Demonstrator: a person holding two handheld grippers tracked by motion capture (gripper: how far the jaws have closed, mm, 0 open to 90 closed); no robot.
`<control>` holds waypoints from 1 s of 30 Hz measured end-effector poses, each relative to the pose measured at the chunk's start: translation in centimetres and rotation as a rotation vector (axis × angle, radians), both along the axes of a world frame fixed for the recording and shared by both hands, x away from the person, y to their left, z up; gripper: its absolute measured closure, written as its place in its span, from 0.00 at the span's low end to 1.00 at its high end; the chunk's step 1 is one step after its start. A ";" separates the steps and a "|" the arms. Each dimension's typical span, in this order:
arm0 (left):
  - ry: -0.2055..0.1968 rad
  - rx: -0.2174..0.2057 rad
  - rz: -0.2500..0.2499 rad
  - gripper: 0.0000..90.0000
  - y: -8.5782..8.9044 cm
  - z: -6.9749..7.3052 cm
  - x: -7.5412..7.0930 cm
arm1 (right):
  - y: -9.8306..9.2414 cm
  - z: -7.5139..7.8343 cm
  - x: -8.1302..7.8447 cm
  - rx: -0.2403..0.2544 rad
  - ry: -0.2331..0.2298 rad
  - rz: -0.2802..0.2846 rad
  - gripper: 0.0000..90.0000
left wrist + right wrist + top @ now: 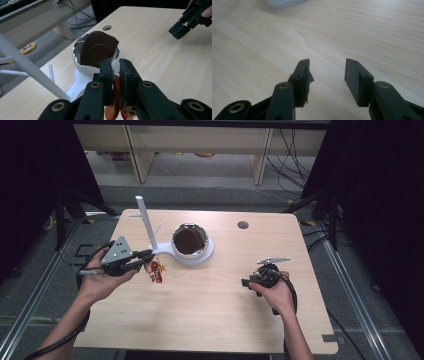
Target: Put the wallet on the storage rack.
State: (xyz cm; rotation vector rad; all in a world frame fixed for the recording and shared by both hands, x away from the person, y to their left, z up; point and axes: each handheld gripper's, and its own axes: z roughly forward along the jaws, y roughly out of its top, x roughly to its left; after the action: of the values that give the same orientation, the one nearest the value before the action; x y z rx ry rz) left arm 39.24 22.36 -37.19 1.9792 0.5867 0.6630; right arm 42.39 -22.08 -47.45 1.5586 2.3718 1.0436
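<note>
Gripping one red figurine [156,270], left claw [148,256]; right claw [247,283] apart, empty; one bowl [190,241].

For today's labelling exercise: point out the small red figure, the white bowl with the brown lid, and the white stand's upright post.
Small red figure [156,270], high view, on its body.
White bowl [206,254], high view, on its outer wall.
Brown lid [97,48], left gripper view, on its centre.
Upright post [146,222], high view, mid-shaft.

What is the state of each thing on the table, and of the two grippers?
left gripper: shut on the toy figure, above the table.
toy figure: held between the jaws, red and orange.
right gripper: open, holding nothing.
bowl: tilted on its white stand, dark inside.
white stand: upright on the table.
</note>
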 end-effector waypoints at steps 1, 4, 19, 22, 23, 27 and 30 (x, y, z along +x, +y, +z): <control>-0.004 -0.003 0.008 0.90 0.1 0.1 0.1 | 0.0 0.0 0.0 0.003 0.002 -0.006 0.62; -0.011 -0.007 0.023 0.90 0.5 0.2 0.4 | -0.2 -0.2 0.1 0.014 -0.043 0.013 0.62; -0.037 -0.001 0.094 0.90 2.4 0.5 1.8 | -0.4 -0.2 -0.1 0.049 -0.086 -0.037 0.62; -0.038 -0.003 0.108 0.90 2.8 0.7 2.3 | -0.4 -0.2 -0.2 0.045 -0.099 -0.039 0.62; -0.041 -0.006 0.114 0.90 3.0 0.8 2.6 | -0.6 -0.2 -0.3 0.045 -0.089 -0.034 0.62; -0.048 -0.030 0.137 0.90 4.0 1.5 4.0 | -0.8 0.0 -0.4 0.030 -0.107 -0.033 0.62; -0.047 -0.038 0.141 0.90 4.4 1.9 4.4 | -0.8 0.0 -0.5 0.039 -0.113 -0.032 0.62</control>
State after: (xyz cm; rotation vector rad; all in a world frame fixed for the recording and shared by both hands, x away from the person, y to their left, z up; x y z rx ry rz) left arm 43.67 26.81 -35.30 1.8941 0.7100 0.7771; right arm 41.94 -22.91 -47.46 1.5023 2.2576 1.1460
